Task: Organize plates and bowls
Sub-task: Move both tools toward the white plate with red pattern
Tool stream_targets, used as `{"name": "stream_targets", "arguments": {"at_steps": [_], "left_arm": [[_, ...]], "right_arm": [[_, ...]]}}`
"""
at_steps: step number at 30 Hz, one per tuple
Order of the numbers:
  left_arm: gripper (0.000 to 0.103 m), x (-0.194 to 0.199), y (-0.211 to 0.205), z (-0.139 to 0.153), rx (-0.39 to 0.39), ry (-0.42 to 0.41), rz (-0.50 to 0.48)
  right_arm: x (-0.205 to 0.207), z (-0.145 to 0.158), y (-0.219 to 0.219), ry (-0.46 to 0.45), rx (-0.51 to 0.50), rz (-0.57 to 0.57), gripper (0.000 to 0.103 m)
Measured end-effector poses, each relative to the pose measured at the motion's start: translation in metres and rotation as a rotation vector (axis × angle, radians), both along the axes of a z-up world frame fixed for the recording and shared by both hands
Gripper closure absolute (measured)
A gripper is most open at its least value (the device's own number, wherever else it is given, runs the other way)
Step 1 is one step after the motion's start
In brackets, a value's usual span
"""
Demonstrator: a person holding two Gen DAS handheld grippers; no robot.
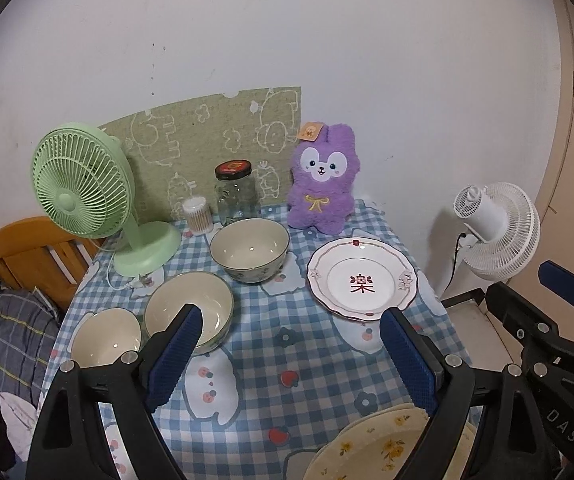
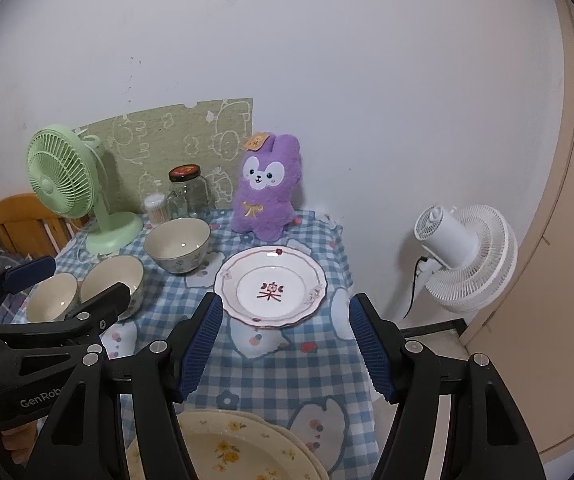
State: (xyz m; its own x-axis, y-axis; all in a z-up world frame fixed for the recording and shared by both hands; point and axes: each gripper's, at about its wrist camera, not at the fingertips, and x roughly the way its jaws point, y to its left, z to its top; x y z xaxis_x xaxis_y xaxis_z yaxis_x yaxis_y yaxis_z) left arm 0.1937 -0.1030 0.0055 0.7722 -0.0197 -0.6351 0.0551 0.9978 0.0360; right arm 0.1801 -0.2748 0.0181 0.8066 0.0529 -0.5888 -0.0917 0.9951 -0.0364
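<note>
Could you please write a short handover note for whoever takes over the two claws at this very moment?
Left claw: open, empty, above the table.
Right claw: open, empty, pointed toward the white plate.
Three bowls sit separately on the checked tablecloth: the small bowl and middle bowl side by side at the left, the far bowl nearer the glass jar.
White plate with a red character lies alone at the right.
Yellow floral plates are stacked at the near edge.
Done: floral plates stacked.
Left: nest the bowls, add the white plate.
</note>
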Motion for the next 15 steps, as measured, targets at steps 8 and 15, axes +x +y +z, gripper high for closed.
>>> {"name": "stream_targets", "arguments": {"at_steps": [8, 15], "left_arm": [[0.011, 0.013, 0.002, -0.009, 0.018, 0.015, 0.018], [0.011, 0.026, -0.003, -0.004, 0.016, 0.006, 0.034]], "right_arm": [[0.013, -0.011, 0.001, 0.027, 0.052, 0.017, 0.034], [0.023, -0.008, -0.006, 0.008, 0.073, 0.012, 0.034]]}}
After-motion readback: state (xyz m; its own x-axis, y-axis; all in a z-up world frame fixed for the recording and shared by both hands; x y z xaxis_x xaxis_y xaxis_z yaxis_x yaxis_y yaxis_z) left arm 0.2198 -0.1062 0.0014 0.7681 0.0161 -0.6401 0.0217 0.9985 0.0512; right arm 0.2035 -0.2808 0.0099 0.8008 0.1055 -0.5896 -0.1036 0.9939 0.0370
